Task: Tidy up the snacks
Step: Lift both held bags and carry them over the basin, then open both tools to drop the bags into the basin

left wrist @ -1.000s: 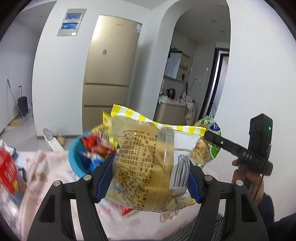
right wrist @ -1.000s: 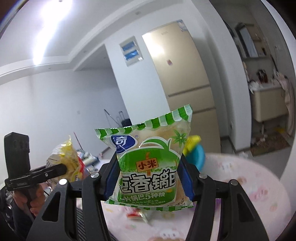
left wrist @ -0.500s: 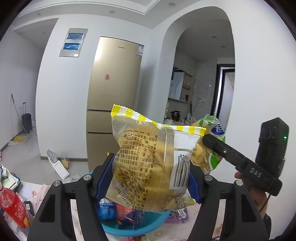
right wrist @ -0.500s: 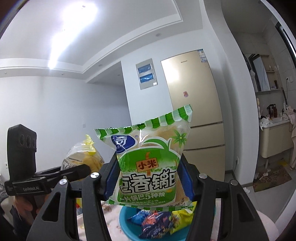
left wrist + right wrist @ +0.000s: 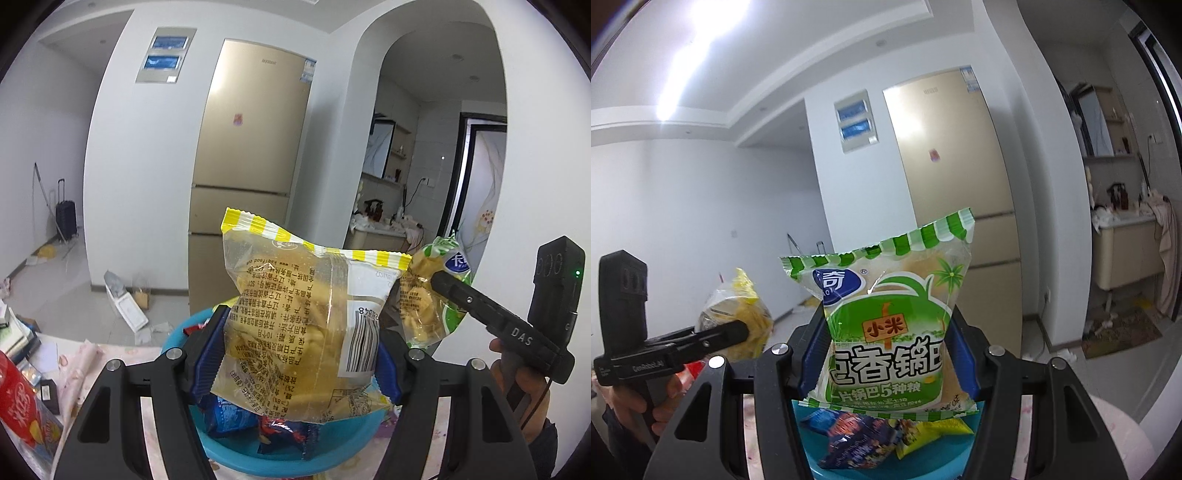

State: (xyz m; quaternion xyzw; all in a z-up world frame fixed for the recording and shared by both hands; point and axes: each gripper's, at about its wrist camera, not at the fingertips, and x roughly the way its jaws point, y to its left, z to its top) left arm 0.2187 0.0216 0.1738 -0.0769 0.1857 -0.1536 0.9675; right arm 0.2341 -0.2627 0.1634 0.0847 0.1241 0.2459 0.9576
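Your yellow-striped snack bag [image 5: 306, 332] sits at the centre of the left wrist view, pinched between the blue-padded fingers [image 5: 212, 354] of your left gripper [image 5: 295, 360], just above the blue basin [image 5: 236, 452] of small packets at the bottom of the frame. Your green-striped snack bag [image 5: 886, 332] fills the centre of the right wrist view, pinched by your right gripper [image 5: 886, 360] over the same basin. A gold refrigerator [image 5: 251, 147] stands behind, upper centre, and pink tabletop [image 5: 92, 354] shows at lower left.
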